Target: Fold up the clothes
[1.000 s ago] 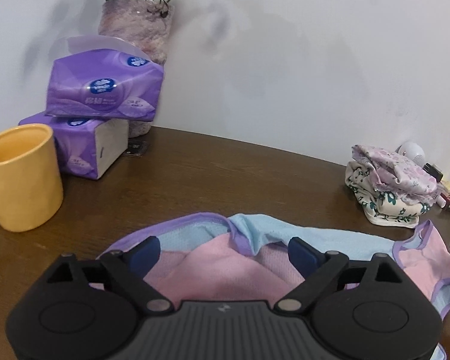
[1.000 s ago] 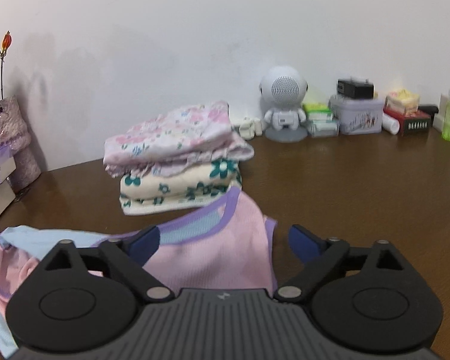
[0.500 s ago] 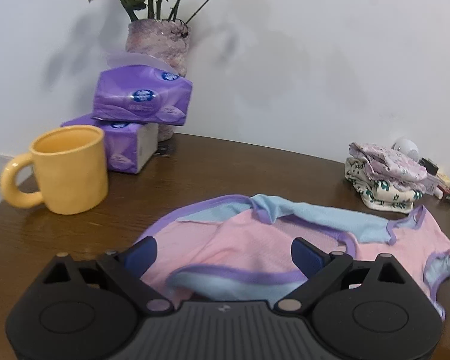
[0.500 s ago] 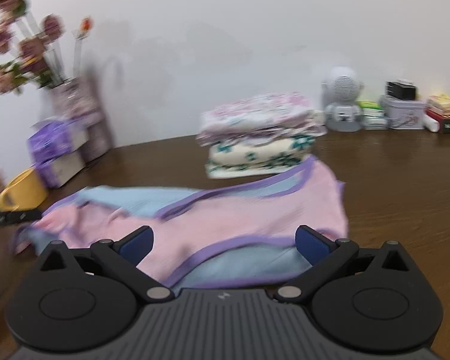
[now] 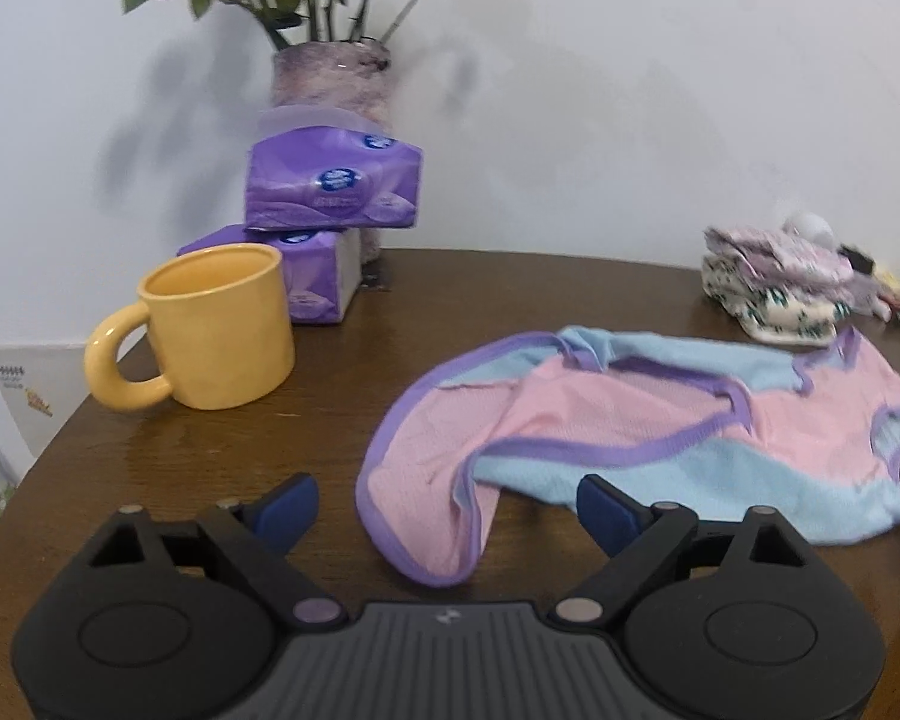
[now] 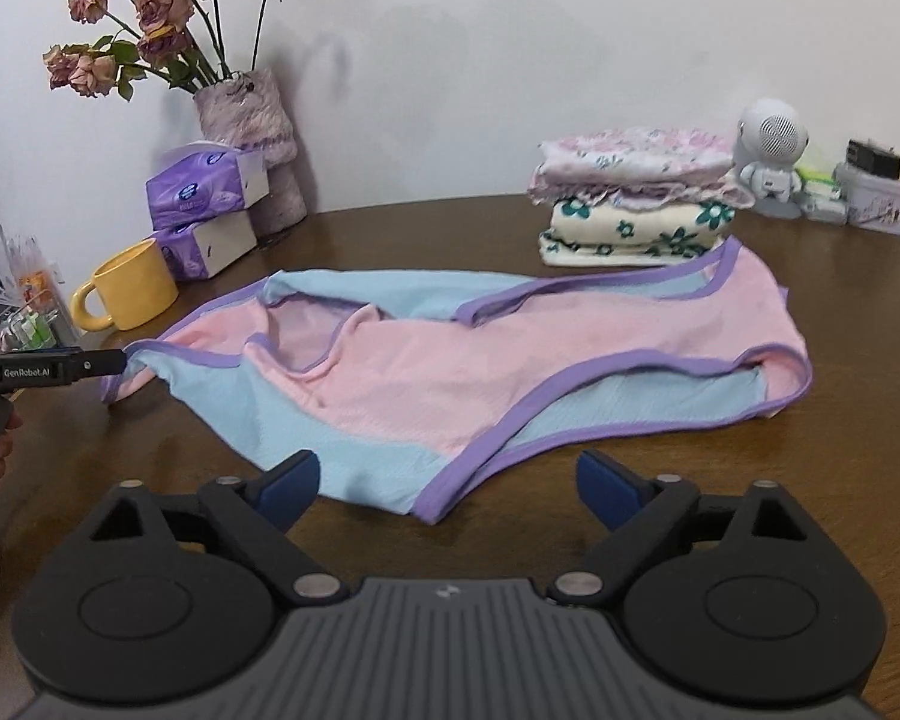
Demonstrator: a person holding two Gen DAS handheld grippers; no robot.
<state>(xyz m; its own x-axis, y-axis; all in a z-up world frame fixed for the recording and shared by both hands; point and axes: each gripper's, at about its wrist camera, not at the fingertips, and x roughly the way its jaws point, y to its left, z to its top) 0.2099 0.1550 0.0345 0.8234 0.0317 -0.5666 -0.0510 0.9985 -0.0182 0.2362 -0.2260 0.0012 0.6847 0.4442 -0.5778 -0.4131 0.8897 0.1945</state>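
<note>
Left wrist view: the left gripper (image 5: 447,498) hangs with its jaws spread wide, holding nothing. The pink and blue garment (image 5: 660,426) lies rumpled on the brown table (image 5: 210,438) ahead and to the gripper's right; only its near purple-trimmed lobe (image 5: 426,510) reaches between the fingers. A yellow mug (image 5: 210,324) stands ahead to the left.

Right wrist view: the right gripper (image 6: 447,489) is likewise spread and empty. The garment lies just ahead, its long axis running across, left to right, with the near hem point (image 6: 435,504) almost between the fingers. A stack of folded clothes (image 6: 636,204) sits beyond it, right of centre. Each gripper is close to one end, so a fold along that axis would probably need both.
</note>
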